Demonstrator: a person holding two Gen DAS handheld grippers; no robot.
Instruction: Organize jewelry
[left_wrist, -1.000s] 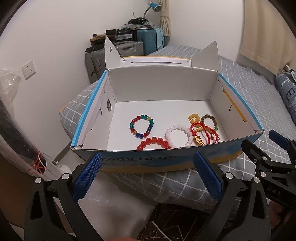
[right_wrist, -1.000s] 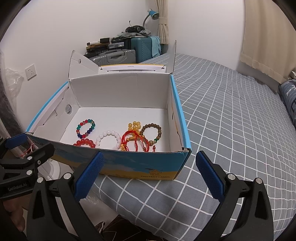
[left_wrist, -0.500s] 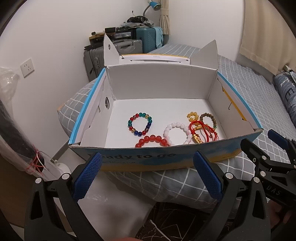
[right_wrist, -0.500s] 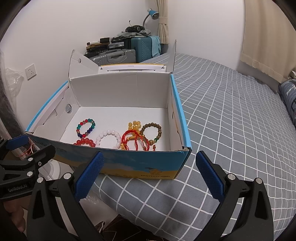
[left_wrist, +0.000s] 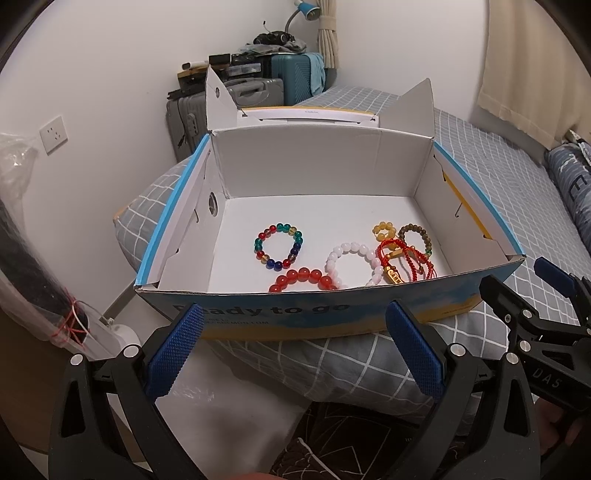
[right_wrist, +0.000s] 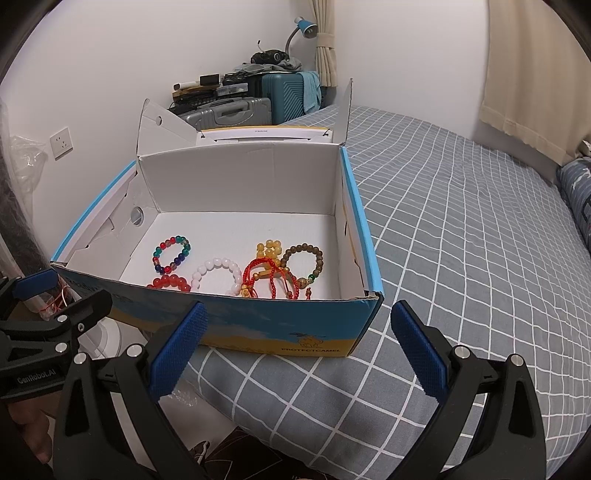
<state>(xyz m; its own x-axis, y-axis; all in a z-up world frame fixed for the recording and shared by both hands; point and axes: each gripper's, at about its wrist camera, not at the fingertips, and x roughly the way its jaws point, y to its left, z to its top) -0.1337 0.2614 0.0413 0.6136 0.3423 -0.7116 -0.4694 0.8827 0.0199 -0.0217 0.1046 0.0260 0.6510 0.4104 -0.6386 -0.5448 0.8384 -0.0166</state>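
Far left, against the white wall: a wall socket (left_wrist: 54, 134) and a clear plastic bag (left_wrist: 22, 236) tied with red thread. Next along, a blue shoebox (left_wrist: 295, 310) sitting open on the corner of a grey checked bed (right_wrist: 461, 221), lid flaps raised at the back. Inside on the white floor, left to right: multicoloured bead bracelet (left_wrist: 279, 245) lying alone; red bead bracelet (left_wrist: 301, 278) against the near wall, touching a white bead bracelet (left_wrist: 352, 262); then a tangle of red cord bracelet (left_wrist: 404, 260) with a gold charm, overlapping a yellow bead bracelet (left_wrist: 383, 230) and a brown bead bracelet (left_wrist: 415, 236) nearest the right wall. Behind the box, grey and teal suitcases (right_wrist: 258, 105) stacked with clutter, a blue desk lamp (right_wrist: 304, 27) above. Further right, a beige curtain (right_wrist: 535, 74) and a patterned pillow (right_wrist: 576, 192).

Left gripper (left_wrist: 293, 345) low in front of the box's near wall, blue-padded fingers spread wide apart, holding nothing. Right gripper (right_wrist: 295, 345) beside it, level with the box's right front corner, fingers likewise wide apart and empty. Both outside the box, touching no jewelry.
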